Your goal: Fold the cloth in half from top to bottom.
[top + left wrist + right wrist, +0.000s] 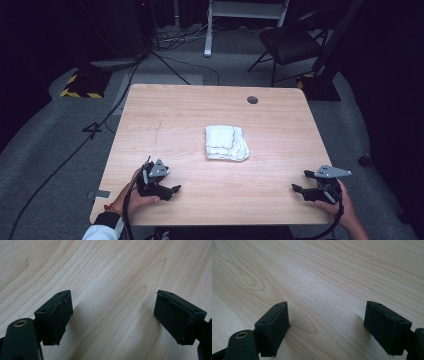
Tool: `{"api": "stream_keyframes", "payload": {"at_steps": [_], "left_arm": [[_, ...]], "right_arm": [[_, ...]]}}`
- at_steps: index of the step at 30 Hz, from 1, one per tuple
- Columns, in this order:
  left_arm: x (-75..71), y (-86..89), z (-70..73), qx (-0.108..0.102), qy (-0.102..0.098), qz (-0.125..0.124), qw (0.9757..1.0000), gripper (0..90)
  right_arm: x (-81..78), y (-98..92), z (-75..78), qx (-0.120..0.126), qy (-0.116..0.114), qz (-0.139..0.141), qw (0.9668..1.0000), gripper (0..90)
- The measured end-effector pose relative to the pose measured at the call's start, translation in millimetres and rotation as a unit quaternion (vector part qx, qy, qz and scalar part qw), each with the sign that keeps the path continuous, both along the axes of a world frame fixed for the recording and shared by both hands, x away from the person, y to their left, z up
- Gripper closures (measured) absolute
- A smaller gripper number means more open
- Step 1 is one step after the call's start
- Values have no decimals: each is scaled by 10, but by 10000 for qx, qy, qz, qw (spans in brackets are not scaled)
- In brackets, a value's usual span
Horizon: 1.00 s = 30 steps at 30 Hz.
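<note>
Right now you are holding both tongs wide apart with nothing between the jaws. Your left gripper [161,181] is resting at the near left of the table [165,115], its jaws pointing toward the middle; in the left gripper view its two pads are standing apart over bare wood. Your right gripper [306,182] is sitting at the near right edge, jaws aimed leftward, and in the right gripper view they are just as wide, again with bare wood between them.

Between the two, farther up the table and a little right of centre, the cloth [226,143] is lying folded into a rough square, well apart from either gripper. You are looking at something light, soft and limp, by my reading: it will sag and unfold wherever you are not supporting it, and it should not slip much on the pads. A pinch on a corner or along a folded edge looks the safest hold; grabbing only the top layer will likely peel the fold open.
</note>
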<state>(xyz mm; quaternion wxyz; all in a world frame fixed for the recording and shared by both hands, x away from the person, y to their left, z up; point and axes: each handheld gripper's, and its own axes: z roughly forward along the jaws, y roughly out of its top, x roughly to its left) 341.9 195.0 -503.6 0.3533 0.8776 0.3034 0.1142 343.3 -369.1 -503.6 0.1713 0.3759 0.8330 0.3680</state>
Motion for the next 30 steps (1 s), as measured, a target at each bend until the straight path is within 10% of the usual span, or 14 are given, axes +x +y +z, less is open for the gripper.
{"api": "stream_keyframes", "payload": {"at_steps": [30], "left_arm": [[14, -9, 0, 5, 4, -42, 10000, 157]], "right_arm": [[6, -8, 0, 1, 8, -48, 10000, 199]]}}
